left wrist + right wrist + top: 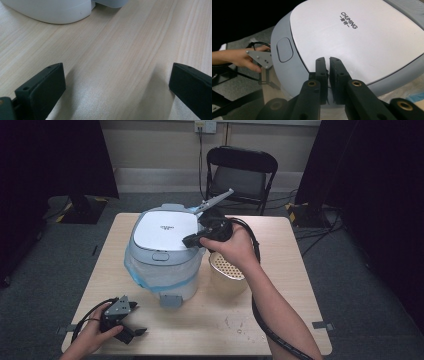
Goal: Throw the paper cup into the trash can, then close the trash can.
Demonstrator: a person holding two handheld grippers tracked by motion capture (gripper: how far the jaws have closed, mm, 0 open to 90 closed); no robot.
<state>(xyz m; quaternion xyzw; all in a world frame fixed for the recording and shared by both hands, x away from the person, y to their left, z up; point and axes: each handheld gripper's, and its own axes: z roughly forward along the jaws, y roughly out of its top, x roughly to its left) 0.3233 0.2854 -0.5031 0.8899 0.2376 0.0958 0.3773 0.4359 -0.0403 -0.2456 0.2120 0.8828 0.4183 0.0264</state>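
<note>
On the left, the left tool (131, 324) rests on the tabletop (280, 320), near the front edge and well apart from the big pot. Its jaws stand wide open with nothing between them, just bare wood.

In the middle sits the rice cooker (165, 252). It is round and pale grey, with a flat white lid (359, 37) that has dark letters on it and a soft grey button (284, 49) at the front edge. The lid is down. Clear plastic with a blue stripe wraps around its lower half (like a bag), and a grey arm sticks up behind it.

The right tool (328, 75) is over the edge of the lid. Its jaws are pressed together and grip nothing. It may be about to push on the lid or the button.

What could go wrong? The closed tips are narrow and the lid is smooth, so they could slide off if they push at a slant. A hard push could shove the cooker across the tabletop, since the other tool is not holding it.

On the right, just beside the cooker, stands a cream basket (226, 268) with little holes. A sliding cooker could bump it.
</note>
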